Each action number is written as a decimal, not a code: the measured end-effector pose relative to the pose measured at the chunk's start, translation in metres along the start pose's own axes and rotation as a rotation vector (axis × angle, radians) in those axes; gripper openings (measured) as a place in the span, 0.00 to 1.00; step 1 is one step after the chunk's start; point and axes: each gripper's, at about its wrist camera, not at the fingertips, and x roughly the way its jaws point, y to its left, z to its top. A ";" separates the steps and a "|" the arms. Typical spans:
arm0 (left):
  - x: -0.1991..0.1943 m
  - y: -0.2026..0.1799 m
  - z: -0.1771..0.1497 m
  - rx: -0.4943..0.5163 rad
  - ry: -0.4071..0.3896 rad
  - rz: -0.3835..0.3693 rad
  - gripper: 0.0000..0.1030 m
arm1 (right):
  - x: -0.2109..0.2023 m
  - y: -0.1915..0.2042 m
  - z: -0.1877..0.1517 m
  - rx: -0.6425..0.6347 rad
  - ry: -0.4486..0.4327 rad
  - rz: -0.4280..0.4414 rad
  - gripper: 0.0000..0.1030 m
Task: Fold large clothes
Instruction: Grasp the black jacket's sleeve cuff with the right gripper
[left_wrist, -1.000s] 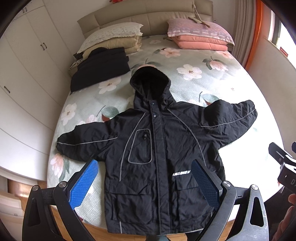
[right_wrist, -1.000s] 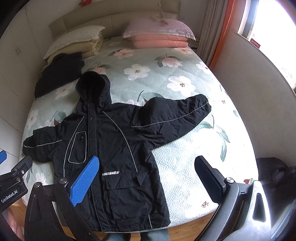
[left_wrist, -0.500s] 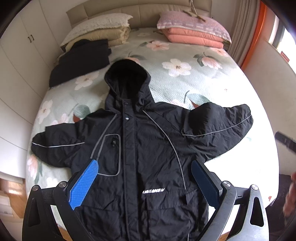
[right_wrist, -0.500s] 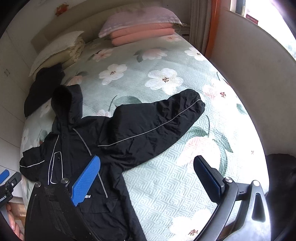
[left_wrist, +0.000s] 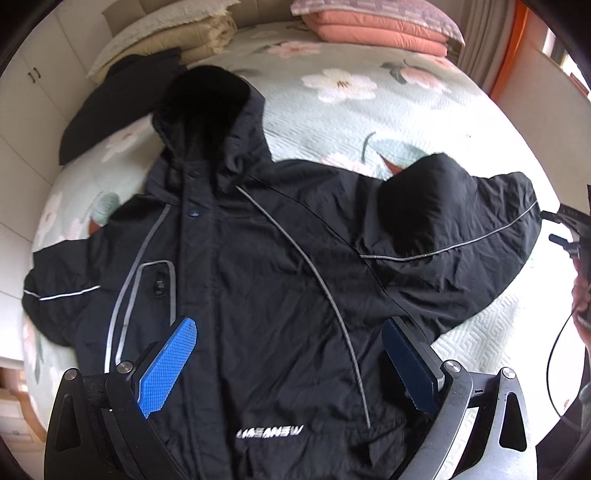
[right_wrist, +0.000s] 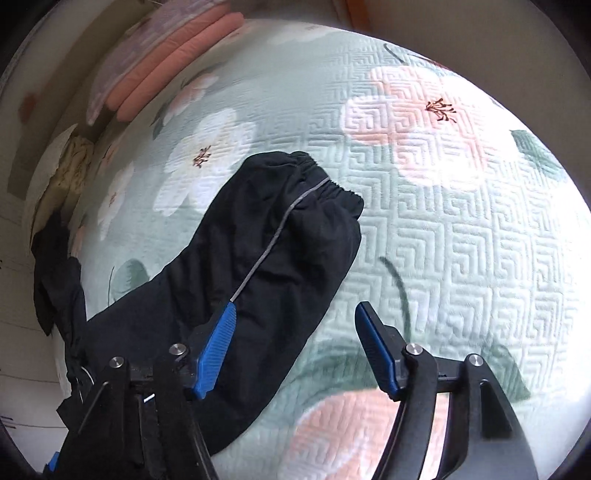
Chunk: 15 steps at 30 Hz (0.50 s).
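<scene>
A black hooded jacket (left_wrist: 258, 266) is lying front-up and spread flat on the bed (left_wrist: 369, 122), its hood pointing toward 12 o'clock at the pillows (left_wrist: 376, 26) and both sleeves stretching out toward 9 and 3 o'clock. The left gripper (left_wrist: 288, 369) is hanging over the jacket's chest with its jaws standing wide and nothing between its blue pads (left_wrist: 168, 365). In the right wrist view, the right gripper (right_wrist: 295, 350) is hovering above the sleeve (right_wrist: 258, 266) that is lying on the floral quilt (right_wrist: 461, 240), cuff pointing toward 1 o'clock. Its jaws are closing, at a middling width, the 9 o'clock pad sitting over the sleeve fabric and the 3 o'clock pad over bare quilt; whether they are touching cloth cannot be told. A folded dark garment (left_wrist: 114, 107) is lying near the pillows at 10 o'clock.
</scene>
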 end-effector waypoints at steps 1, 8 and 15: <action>0.008 -0.005 0.002 0.006 0.005 0.000 0.98 | 0.007 -0.003 0.003 0.008 -0.001 0.017 0.69; 0.047 -0.041 0.018 0.074 0.005 0.014 0.98 | 0.044 -0.015 0.020 0.070 -0.009 0.097 0.60; 0.079 -0.084 0.037 0.130 0.019 -0.041 0.98 | -0.028 0.008 -0.003 -0.008 -0.125 0.028 0.13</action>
